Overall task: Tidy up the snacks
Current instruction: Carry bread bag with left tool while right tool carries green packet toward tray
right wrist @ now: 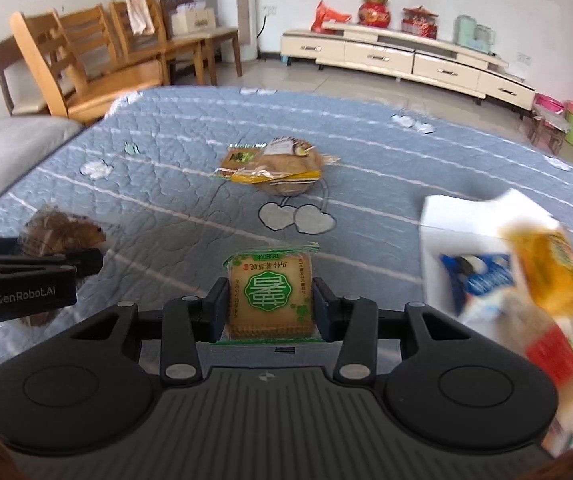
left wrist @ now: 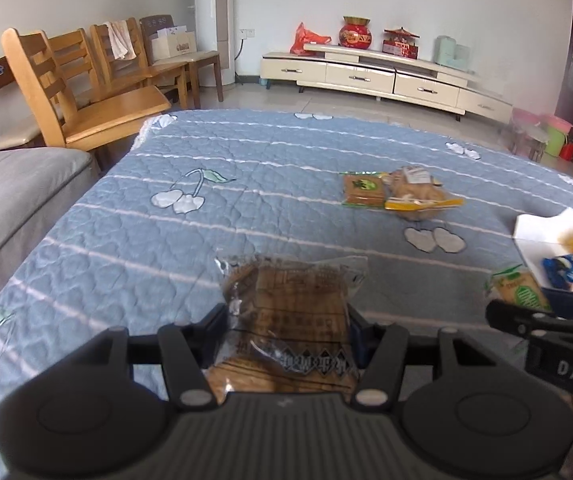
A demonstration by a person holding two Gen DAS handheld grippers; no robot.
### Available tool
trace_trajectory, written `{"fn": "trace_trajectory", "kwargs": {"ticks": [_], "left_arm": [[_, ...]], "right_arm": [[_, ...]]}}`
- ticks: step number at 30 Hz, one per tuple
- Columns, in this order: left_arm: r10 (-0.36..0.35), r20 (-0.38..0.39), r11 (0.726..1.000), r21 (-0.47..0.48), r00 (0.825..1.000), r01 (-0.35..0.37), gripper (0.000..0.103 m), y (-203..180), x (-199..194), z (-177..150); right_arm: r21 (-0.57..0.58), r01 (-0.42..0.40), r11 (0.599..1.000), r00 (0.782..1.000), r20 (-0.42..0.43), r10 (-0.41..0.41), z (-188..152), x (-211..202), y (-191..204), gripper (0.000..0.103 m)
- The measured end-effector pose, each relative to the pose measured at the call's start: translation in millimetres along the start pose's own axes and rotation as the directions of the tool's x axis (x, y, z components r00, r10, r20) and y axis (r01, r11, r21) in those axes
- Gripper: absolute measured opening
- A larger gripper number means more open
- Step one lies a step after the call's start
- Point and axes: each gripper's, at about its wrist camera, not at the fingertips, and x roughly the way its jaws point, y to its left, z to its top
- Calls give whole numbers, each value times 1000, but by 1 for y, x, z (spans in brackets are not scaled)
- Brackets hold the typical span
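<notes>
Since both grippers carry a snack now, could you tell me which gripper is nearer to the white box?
Right. The right gripper, shut on the green-label biscuit pack, is just beside the white box; the left gripper, holding the brown cake pack, sits beyond it.

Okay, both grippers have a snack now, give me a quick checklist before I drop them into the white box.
1. Left hand-held gripper clamped on the brown pastry packet: ok.
2. Right hand-held gripper clamped on the green-label biscuit packet: ok.
3. White box open and in view at the right: ok.
4. Room left in the box: cannot tell, contents blurred.
5. Two grippers apart from each other: ok.
6. Snacks left on the quilt: not ok, a small pile remains.
</notes>
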Motion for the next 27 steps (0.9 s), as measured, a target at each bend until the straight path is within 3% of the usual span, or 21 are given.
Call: {"fn": "trace_trajectory", "kwargs": {"ticks": [7,20,27], "left_arm": [[9,47,1000,27,999,-10,59,-13,-49,-17],[-85,87,995,61,993,80,59,-41,-102,-38],[-127,92,988,100,988,118,59,-58,-116,-46]], "right_arm": [[36,2,999,997,73,-5,-24,-60,-3,54],[81,51,995,987,149,-63,-60,-140,-45,54],[105,67,992,983,165,-84,-70,-159,-56,54]]}}
